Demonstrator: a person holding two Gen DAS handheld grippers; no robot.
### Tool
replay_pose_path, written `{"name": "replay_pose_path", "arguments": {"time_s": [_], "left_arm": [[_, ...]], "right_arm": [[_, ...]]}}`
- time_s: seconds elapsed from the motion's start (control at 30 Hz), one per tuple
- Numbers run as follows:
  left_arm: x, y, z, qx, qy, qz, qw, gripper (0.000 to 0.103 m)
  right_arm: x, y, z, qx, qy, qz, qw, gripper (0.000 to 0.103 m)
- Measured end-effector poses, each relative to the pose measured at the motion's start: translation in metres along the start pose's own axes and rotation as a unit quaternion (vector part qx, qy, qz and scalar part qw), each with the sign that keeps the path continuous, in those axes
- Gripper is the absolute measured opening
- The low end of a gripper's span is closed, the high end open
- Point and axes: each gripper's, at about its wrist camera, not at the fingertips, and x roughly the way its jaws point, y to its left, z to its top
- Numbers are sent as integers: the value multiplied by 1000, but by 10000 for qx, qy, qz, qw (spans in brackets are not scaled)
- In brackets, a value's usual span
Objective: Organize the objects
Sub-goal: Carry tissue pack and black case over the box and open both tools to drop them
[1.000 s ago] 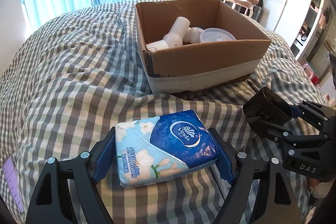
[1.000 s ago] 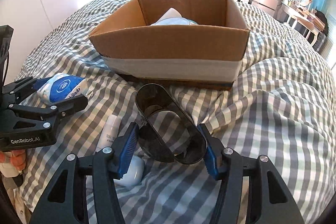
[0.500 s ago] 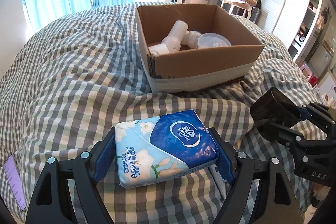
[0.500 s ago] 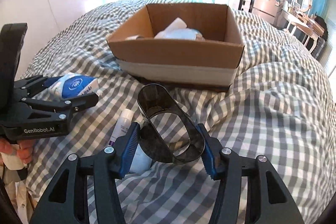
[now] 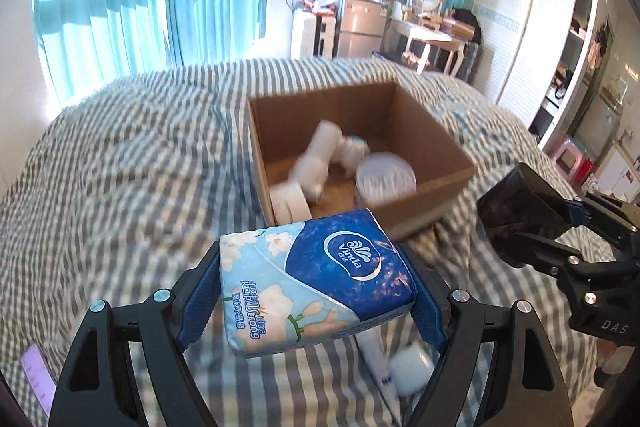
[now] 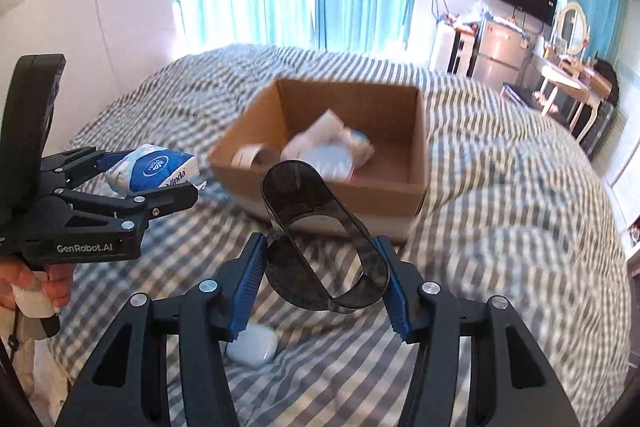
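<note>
My left gripper (image 5: 316, 287) is shut on a blue and white Vinda tissue pack (image 5: 316, 279) and holds it in the air in front of the open cardboard box (image 5: 424, 203). It also shows in the right wrist view (image 6: 152, 167). My right gripper (image 6: 324, 279) is shut on a dark smoky plastic oval container (image 6: 320, 235), lifted above the bed, also seen at the right of the left wrist view (image 5: 520, 211). The box (image 6: 416, 155) holds white bottles (image 5: 316, 163), a round lidded tub (image 5: 384, 179) and a tape roll (image 5: 290, 203).
A checked grey and white duvet (image 5: 120, 167) covers the bed. A white earbud case (image 6: 252, 347) and a white tube (image 5: 380, 363) lie on it below the grippers. Curtains, a dressing table and a wardrobe stand behind the bed.
Both grippers have risen well above the bed with their objects, so the box now looks lower and farther. The tissue pack and the dark container stay gripped.
</note>
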Motion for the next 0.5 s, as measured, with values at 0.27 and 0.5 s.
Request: {"name": "replay_pose_path", "arguments": {"time_s": [0.27, 0.5], "left_arm": [[15, 5, 57, 119, -471, 49, 9988, 84], [55, 8, 93, 229, -487, -132, 9985, 84]], "right_arm": [[11, -18, 61, 38, -333, -132, 9994, 54], [43, -33, 112, 123, -428, -173, 9989, 54]]}}
